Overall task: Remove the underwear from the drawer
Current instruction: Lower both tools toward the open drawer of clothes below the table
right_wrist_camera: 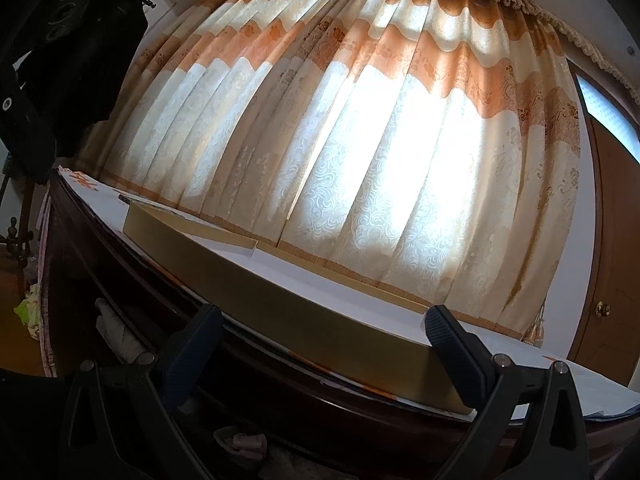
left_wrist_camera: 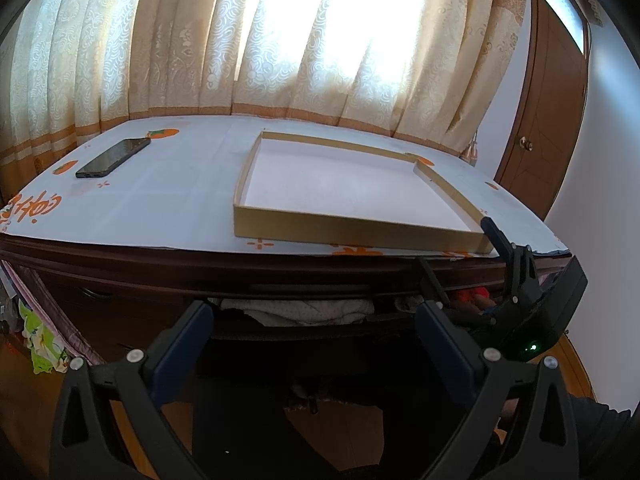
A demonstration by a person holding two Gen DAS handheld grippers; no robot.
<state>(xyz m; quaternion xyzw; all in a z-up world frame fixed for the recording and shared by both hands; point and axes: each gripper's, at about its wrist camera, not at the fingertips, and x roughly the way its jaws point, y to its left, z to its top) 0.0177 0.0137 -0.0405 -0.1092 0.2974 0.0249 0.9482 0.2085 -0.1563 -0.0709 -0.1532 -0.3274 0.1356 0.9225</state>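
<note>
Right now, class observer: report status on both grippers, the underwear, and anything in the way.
Left gripper open, empty. Right gripper open, empty, near the tray. Pale underwear in the open drawer, untouched. Desktop edge overhangs it.

Dark brown wooden surface (left_wrist_camera: 280, 270) with a rounded front edge, spread with a white cloth printed with orange motifs (left_wrist_camera: 180, 200). On the cloth, toward the right: a shallow rectangular gold-coloured cardboard tray with a white floor (left_wrist_camera: 340, 236), low walls all round, its near wall close to the front edge. On the cloth, toward the left and well apart from the tray: a black slab-shaped smartphone (left_wrist_camera: 114, 158), lying flat and screen up, set diagonally. From the right wrist view, same tray's long gold side wall (right_wrist_camera: 280, 304) seen edge-on along the dark rim (right_wrist_camera: 240, 364).
</note>
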